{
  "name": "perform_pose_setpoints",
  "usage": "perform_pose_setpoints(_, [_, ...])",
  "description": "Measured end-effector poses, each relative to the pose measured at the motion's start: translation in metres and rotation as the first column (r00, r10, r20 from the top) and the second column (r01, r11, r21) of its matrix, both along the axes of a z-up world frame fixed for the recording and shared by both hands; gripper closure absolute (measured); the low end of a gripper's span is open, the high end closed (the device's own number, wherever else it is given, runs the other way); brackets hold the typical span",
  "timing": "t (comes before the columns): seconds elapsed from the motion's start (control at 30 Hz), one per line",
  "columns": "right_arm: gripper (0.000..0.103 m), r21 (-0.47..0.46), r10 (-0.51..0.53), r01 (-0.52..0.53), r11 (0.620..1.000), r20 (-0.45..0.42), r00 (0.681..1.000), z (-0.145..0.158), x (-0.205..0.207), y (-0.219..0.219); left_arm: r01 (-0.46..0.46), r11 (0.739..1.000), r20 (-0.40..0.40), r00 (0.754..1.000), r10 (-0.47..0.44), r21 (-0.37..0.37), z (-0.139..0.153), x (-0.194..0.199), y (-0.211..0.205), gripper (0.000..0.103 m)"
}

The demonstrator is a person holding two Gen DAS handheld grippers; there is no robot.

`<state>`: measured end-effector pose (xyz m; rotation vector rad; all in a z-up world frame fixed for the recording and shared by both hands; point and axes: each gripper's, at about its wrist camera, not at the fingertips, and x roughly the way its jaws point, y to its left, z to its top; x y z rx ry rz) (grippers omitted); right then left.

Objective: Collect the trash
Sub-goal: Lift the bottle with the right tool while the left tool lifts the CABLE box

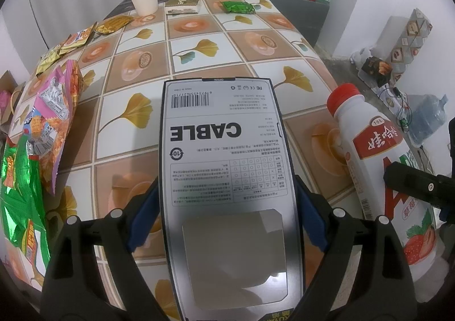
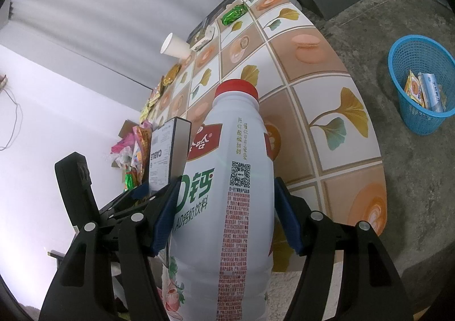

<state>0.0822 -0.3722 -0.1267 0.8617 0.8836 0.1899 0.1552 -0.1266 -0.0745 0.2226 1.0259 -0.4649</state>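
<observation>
The left gripper point(image 1: 227, 216) holds a flat cable box point(image 1: 224, 167) between its blue fingers point(image 1: 142, 224), above the tiled tabletop point(image 1: 199, 45). The right gripper point(image 2: 224, 216) has its fingers point(image 2: 165, 218) clamped on a white milk-drink bottle point(image 2: 227, 179) with a red cap. Snack wrappers point(image 1: 54, 110) lie at the tabletop's left edge. A blue basket point(image 2: 421, 88) stands on the floor, wrappers inside.

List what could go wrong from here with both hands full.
1. The left hand-held gripper pinches the cable box only by its narrow edges, so the flat box could twist or slip free.
2. The bottle in the right hand-held gripper is smooth and rounded, so it may slide.
3. The blue basket sits on the floor beyond the table edge; a drop from up here could miss it.
</observation>
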Motion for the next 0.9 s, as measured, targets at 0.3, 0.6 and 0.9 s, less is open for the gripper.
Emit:
perform_pose_setpoints(0.3, [0.04,0.003,-0.001,0.001,1.0,-0.001,1.0,0.0005,-0.0007,0.0,0.002,1.0,-0.001,1.0,-0.002,-0.001,-0.0001,0.0001,0.0006,0.021])
perform_pose_setpoints(0.6, [0.04,0.007,-0.004,0.004,1.0,0.002,1.0,0.0004,-0.001,-0.0001,0.001,1.0,0.0,1.0,-0.001,-0.002,0.0006,-0.0004,0.0006,0.021])
perform_pose_setpoints(0.9, [0.04,0.013,-0.011,0.011,1.0,0.006,1.0,-0.0006,-0.0015,-0.0018,0.003,1.0,0.003,1.0,-0.003,-0.005,0.0017,-0.0018,0.0008,0.021])
